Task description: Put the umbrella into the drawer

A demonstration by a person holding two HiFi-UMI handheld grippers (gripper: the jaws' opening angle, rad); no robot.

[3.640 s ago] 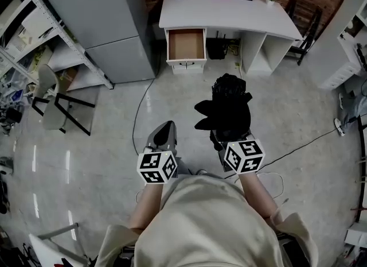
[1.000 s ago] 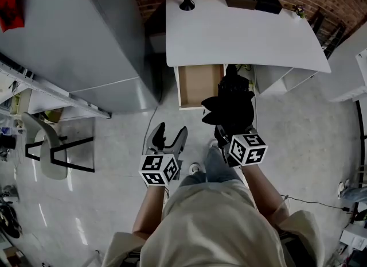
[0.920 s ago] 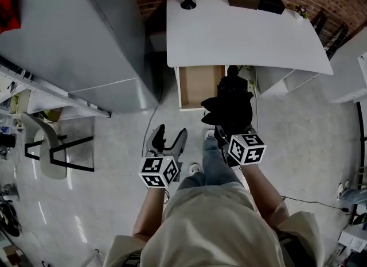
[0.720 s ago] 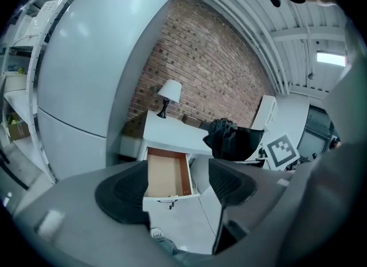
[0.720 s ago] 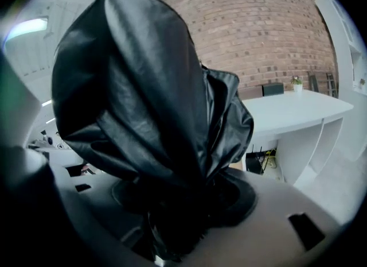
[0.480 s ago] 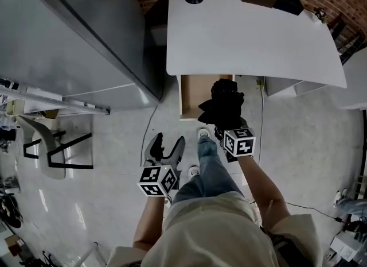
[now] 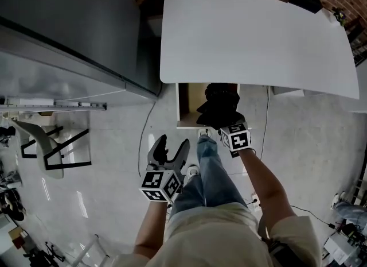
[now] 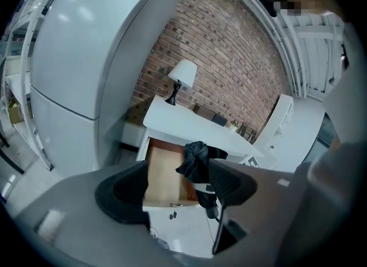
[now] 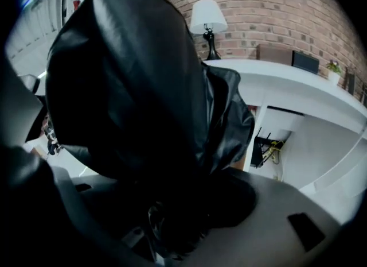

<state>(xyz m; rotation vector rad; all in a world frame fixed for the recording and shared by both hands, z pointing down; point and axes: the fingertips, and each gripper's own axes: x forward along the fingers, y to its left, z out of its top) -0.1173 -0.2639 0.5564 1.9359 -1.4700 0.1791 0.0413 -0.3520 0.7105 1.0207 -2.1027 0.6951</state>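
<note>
My right claw is clamped on the bunched black fabric umbrella; the fabric blocks most of that claw's own view. Umbrella's over the open wooden drawer, whose back is hidden under the white worktop. Left claw: jaws apart, empty.

Open drawer projecting from under the white desk top, which covers its rear part. The black umbrella, clamped in the right gripper, blocks the drawer's right half; the left half is uncovered. A tall grey cabinet stands close on the left. Bare floor surrounds the left gripper, crossed by a thin cable.
</note>
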